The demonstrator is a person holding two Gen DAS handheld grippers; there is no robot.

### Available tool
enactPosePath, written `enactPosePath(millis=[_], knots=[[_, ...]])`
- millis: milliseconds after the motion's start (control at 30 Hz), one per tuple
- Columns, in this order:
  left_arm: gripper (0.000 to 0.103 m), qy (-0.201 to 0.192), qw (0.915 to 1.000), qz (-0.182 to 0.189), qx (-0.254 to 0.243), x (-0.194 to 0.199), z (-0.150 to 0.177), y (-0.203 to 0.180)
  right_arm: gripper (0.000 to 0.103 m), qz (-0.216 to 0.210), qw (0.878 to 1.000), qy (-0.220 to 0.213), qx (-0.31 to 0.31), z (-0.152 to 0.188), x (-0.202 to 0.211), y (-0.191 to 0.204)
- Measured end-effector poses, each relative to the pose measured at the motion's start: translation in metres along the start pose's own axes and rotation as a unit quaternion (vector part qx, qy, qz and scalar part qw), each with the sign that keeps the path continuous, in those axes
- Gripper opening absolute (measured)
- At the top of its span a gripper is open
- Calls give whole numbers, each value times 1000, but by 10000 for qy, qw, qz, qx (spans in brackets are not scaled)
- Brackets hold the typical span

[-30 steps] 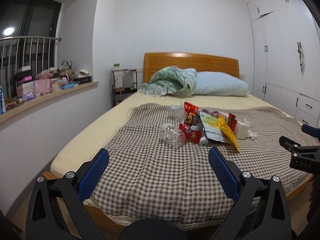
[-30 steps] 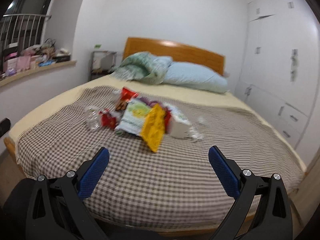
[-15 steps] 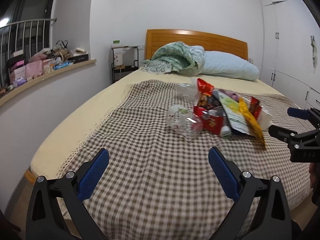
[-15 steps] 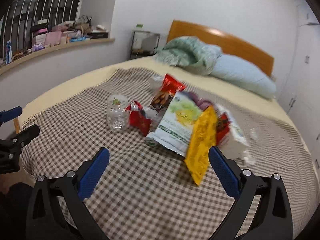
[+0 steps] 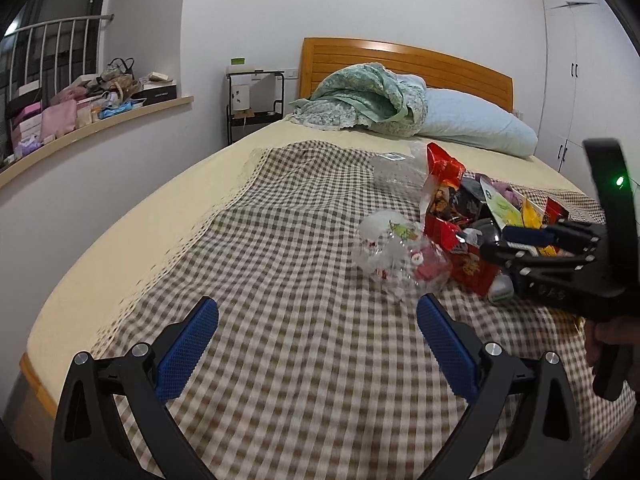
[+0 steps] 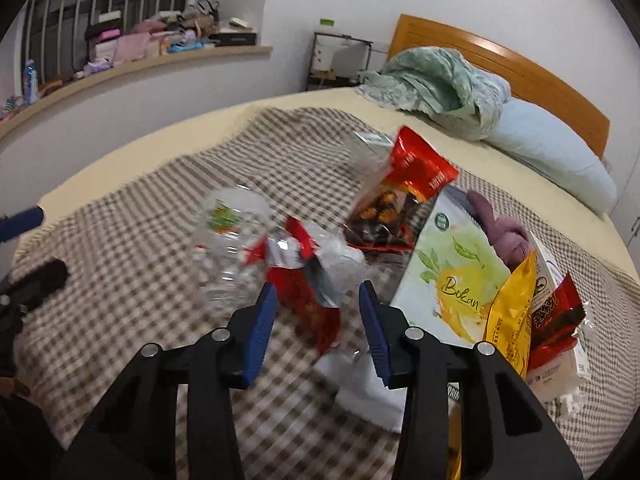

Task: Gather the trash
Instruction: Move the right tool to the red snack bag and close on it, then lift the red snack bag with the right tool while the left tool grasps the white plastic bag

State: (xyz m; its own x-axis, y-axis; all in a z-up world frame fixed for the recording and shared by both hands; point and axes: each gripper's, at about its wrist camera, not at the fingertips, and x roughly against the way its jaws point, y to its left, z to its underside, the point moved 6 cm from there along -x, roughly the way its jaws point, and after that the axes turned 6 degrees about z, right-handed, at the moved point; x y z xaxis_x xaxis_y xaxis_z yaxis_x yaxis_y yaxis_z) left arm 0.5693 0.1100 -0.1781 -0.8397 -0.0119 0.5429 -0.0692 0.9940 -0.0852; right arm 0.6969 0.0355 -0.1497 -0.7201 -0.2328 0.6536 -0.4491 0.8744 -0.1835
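With my right gripper (image 6: 318, 308) half-open, its pads either side of a crumpled red wrapper (image 6: 298, 276) but not yet pinching it, I judge the collecting has barely begun. My left gripper (image 5: 316, 336) hangs wide open and empty above the checked blanket (image 5: 280, 240), short of the clear bottle (image 5: 384, 248). The whole pile sits mid-bed: bottle, red packets, green pouch (image 6: 452, 276), yellow bag (image 6: 508, 320), all left to gather, and I see no bin.

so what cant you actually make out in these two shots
- Right gripper: whether its pads touch the red wrapper between them; motion blur, right wrist view.
- White item: blurred and half hidden behind a finger, same view.
- Purple object: tucked behind the green-yellow pack.
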Motion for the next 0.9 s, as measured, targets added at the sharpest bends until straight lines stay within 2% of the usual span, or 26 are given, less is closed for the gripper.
enactPosePath(millis=[33, 67, 100, 167, 333, 433, 500, 567, 633, 700, 733, 767, 800, 833, 867, 900], knots=[[96, 7, 10000, 6, -11, -3, 0, -2, 39, -55, 9999, 100, -2, 3, -5, -1], [96, 23, 10000, 21, -22, -8, -1, -4, 30, -88, 9997, 210, 16, 7, -11, -1], [96, 42, 10000, 43, -34, -11, -1, -6, 17, -87, 9996, 276, 39, 9, -16, 0], [96, 69, 9999, 68, -64, -17, -2, -11, 4, -129, 9994, 316, 55, 14, -20, 0], [96, 17, 9998, 113, -181, -23, -9, -25, 1, 129, 9980, -609, -116, -11, 33, -19], [96, 56, 9993, 241, -267, -25, -11, -38, 1, 272, 9949, -936, -266, -22, 59, -40], [96, 95, 9986, 443, -269, -26, -16, -48, 1, 359, 9940, -978, -321, -22, 66, -51], [96, -65, 9965, 776, -302, -24, -38, -60, 1, 454, 9927, -1030, -436, -18, 78, -68], [96, -217, 9944, 992, -275, -26, -74, -66, 1, 505, 9920, -1034, -518, -13, 88, -79], [96, 184, 9867, 1612, -122, -48, -104, -76, 1, 592, 9911, -1053, -564, -9, 90, -89], [93, 600, 9775, 2020, 59, -68, -117, -82, 1, 616, 9906, -1042, -632, -4, 94, -97], [86, 1060, 9680, 2262, 240, -92, -125, -88, 1, 628, 9904, -1026, -685, 0, 95, -101], [84, 1386, 9618, 2337, 331, -109, -128, -92, 1, 643, 9900, -1019, -733, 3, 95, -104], [73, 1977, 9500, 2389, 360, -141, -128, -103, 1, 654, 9896, -1007, -794, 8, 96, -110], [58, 2252, 9466, 2282, 335, -159, -128, -108, 1, 656, 9894, -983, -847, 12, 97, -115], [58, 2557, 9441, 2065, 234, -179, -125, -114, 1, 660, 9891, -975, -884, 15, 98, -118]])
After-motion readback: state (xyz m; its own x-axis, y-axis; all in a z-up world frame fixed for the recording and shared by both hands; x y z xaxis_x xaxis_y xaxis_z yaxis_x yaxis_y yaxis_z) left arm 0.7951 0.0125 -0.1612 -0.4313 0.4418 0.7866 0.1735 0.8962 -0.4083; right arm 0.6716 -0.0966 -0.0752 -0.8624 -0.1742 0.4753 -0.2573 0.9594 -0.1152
